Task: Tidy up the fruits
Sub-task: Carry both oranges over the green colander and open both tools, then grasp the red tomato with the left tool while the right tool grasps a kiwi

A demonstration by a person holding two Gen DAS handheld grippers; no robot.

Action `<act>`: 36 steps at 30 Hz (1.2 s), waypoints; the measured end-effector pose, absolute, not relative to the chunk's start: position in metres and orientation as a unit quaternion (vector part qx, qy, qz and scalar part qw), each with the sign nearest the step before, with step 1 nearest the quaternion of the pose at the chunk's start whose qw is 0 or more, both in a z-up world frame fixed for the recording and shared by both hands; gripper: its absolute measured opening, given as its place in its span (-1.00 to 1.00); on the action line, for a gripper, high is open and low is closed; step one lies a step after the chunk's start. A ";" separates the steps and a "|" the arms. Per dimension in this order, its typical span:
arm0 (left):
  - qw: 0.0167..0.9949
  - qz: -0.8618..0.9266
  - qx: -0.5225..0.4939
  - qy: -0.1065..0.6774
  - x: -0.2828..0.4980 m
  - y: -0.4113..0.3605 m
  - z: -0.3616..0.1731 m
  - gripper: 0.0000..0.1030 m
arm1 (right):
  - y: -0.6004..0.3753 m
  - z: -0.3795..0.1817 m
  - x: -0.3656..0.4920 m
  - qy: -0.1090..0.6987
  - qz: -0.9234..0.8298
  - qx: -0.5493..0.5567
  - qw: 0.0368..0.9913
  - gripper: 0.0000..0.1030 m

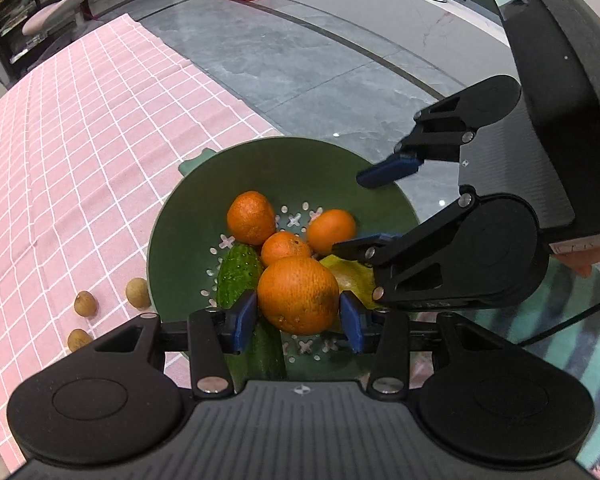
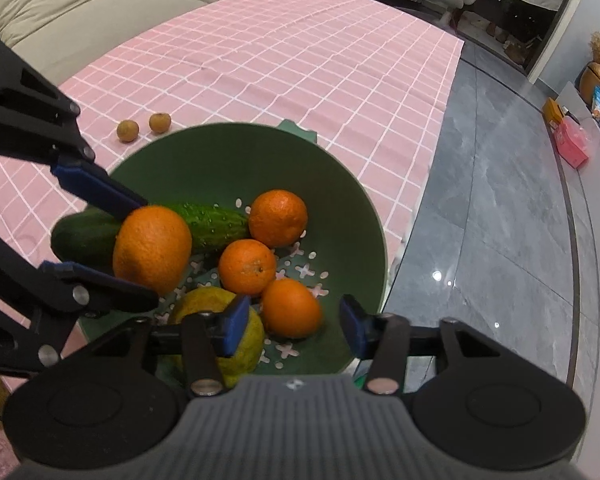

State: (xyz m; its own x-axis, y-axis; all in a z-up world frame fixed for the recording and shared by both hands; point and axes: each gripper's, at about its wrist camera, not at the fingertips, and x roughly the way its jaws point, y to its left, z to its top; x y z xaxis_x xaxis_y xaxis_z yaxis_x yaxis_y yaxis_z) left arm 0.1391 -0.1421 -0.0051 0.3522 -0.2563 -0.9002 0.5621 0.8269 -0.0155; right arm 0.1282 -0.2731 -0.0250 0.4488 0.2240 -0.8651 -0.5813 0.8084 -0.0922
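A green colander bowl (image 1: 260,152) (image 2: 332,200) sits at the edge of the pink checked cloth. In it lie a cucumber (image 1: 238,272) (image 2: 212,224), three small oranges (image 1: 251,217) (image 2: 278,218) and a yellow-green citrus (image 2: 244,344). My left gripper (image 1: 298,320) (image 2: 146,248) is shut on a large orange (image 1: 298,294) (image 2: 152,248), its blue pads pressing both sides just above the bowl. My right gripper (image 2: 294,326) (image 1: 372,210) stands open over the bowl's near side. One small orange (image 2: 292,308) lies between its fingers, untouched.
Three small brown fruits (image 1: 86,304) (image 2: 128,131) lie on the tablecloth (image 1: 80,140) beside the bowl. The table edge runs just past the bowl, with grey tiled floor (image 2: 500,220) beyond. A beige sofa (image 2: 60,8) stands behind the table.
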 end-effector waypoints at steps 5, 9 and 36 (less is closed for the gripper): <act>0.794 -0.276 0.151 0.520 0.135 -0.144 -0.002 -0.03 | -0.278 -0.023 0.123 0.466 0.237 -0.182 0.833 0.02; 0.788 -0.268 0.167 0.528 0.134 -0.150 -0.005 -0.06 | -0.281 -0.022 0.118 0.470 0.238 -0.165 0.834 0.02; 0.850 -0.212 0.072 0.477 0.118 -0.092 0.025 0.11 | -0.280 0.007 0.098 0.448 0.219 -0.096 0.862 0.11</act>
State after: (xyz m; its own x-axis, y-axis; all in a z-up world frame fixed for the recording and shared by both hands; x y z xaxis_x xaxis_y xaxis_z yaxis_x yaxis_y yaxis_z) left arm 0.1185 -0.0921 0.0253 0.4551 -0.2919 -0.8412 0.4290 0.8997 -0.0801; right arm 0.0980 -0.2802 0.0069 0.5034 0.2902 -0.8138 -0.4630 0.8858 0.0294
